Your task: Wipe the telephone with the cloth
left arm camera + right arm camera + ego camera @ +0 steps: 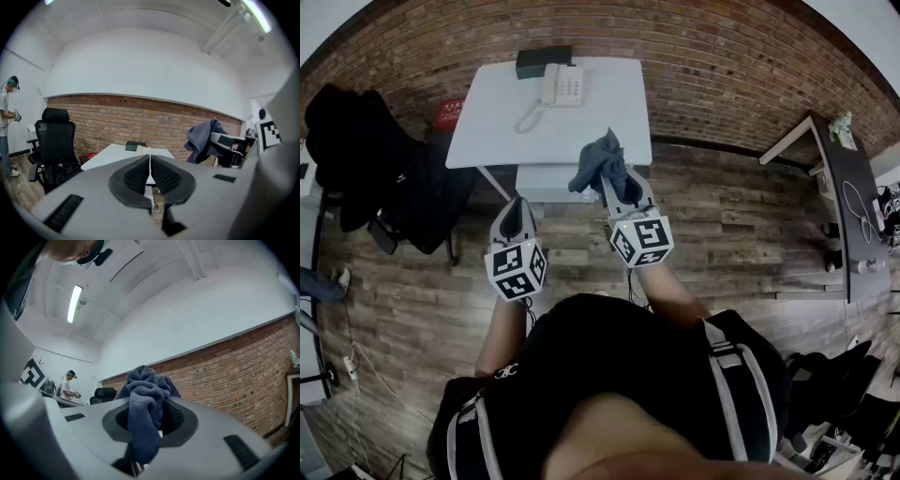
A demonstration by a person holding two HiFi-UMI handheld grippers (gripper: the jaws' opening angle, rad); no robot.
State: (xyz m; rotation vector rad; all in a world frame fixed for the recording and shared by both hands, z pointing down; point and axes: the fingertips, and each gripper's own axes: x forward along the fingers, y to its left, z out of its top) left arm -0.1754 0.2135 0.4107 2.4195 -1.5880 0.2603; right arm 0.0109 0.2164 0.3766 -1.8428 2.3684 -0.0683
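Two grippers up close, each with a black-and-white marker cube and no readable words. Left gripper has its jaws pressed together, nothing between them. Right gripper pinches the one blue-grey cloth. Further out, one white table carries one white telephone, well apart from the cloth, plus one black box. Red sign print's too small to read.
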